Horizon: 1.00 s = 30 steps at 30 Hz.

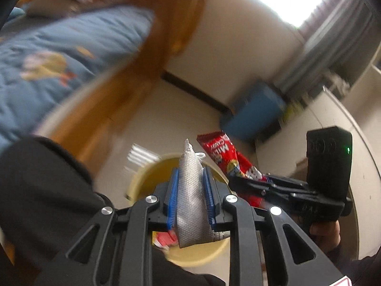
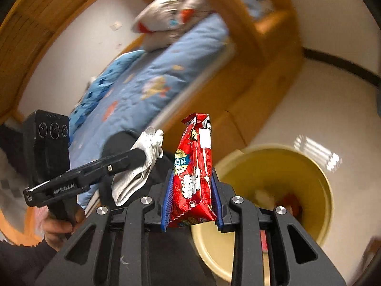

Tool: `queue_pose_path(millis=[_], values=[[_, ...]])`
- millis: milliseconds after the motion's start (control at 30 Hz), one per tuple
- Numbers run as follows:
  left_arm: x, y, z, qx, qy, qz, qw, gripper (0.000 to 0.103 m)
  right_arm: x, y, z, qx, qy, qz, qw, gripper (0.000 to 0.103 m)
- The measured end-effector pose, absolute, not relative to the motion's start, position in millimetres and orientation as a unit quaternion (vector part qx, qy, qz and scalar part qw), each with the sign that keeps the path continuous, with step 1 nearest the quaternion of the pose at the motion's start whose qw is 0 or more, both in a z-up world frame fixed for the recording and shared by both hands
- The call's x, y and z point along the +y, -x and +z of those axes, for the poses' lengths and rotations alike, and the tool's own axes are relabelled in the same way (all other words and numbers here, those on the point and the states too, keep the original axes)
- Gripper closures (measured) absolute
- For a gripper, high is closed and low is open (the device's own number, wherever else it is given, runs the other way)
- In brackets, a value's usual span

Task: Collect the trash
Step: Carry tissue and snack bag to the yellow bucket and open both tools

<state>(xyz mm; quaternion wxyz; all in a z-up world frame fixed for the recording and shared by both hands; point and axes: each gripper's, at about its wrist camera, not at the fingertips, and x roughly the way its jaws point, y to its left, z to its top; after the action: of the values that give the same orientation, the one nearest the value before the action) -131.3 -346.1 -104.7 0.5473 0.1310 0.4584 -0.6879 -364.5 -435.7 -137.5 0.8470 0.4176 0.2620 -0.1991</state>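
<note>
My left gripper (image 1: pixel 189 176) is shut on a folded white face mask (image 1: pixel 191 202), its blue pads pressing both sides. Right behind it on the floor stands a yellow trash bin (image 1: pixel 142 181) with some red and white scraps at the bottom. My right gripper (image 2: pixel 192 176) is shut on a red candy wrapper (image 2: pixel 194 174) that stands upright between its pads. The same yellow bin (image 2: pixel 316 183) lies just to the right of it. In the right wrist view the left gripper (image 2: pixel 142 155) shows at the left with the mask (image 2: pixel 135 181). The left wrist view shows the right gripper (image 1: pixel 234 181) holding the wrapper (image 1: pixel 223 152).
A wooden bunk bed frame (image 2: pixel 250 43) with a blue quilt (image 2: pixel 147 83) and a pillow (image 2: pixel 166 23) fills the background. A blue box (image 1: pixel 257 109) stands by the wall near grey curtains (image 1: pixel 333 35). A dark sleeve (image 1: pixel 42 190) sits at the left. The floor is pale.
</note>
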Motion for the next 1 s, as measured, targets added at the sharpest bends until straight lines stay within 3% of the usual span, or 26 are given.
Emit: queue_pose_path(millis=[300,367,400,433,467,500,1000], values=[[-375.1,190.3,-151.2,0.484,-0.213,-0.685,0.501,0.081,-430.9,419.1,-177.5,0.268,-0.463,-0.231,0.813,0.075],[-379.5,193.1,-158.8,0.493,-0.217,-0.679,0.498,0.078,-434.0,422.5,-184.4,0.276,-0.467,-0.237,0.806,0.071],[-381.4,193.2,-159.6,0.496,-0.219,-0.675,0.501,0.073,-437.0,424.7,-187.5,0.277,-0.473,-0.234,0.803,0.070],[-383.0,192.7,-160.7,0.496,-0.222,-0.670,0.506,0.051,-439.0,427.3,-190.6,0.276,-0.478,-0.234,0.800,0.060],[-384.1,191.8,-160.9,0.493,-0.228,-0.662,0.516,0.023,-443.0,431.3,-195.2,0.277,-0.483,-0.242,0.794,0.045],[-384.3,191.6,-159.6,0.484,-0.236,-0.655,0.530,0.016,-444.9,434.1,-197.9,0.279,-0.484,-0.251,0.791,0.043],[-387.4,201.7,-168.0,0.465,-0.275,-0.659,0.524,0.014,-444.2,432.2,-219.5,0.298,-0.492,-0.250,0.779,0.046]])
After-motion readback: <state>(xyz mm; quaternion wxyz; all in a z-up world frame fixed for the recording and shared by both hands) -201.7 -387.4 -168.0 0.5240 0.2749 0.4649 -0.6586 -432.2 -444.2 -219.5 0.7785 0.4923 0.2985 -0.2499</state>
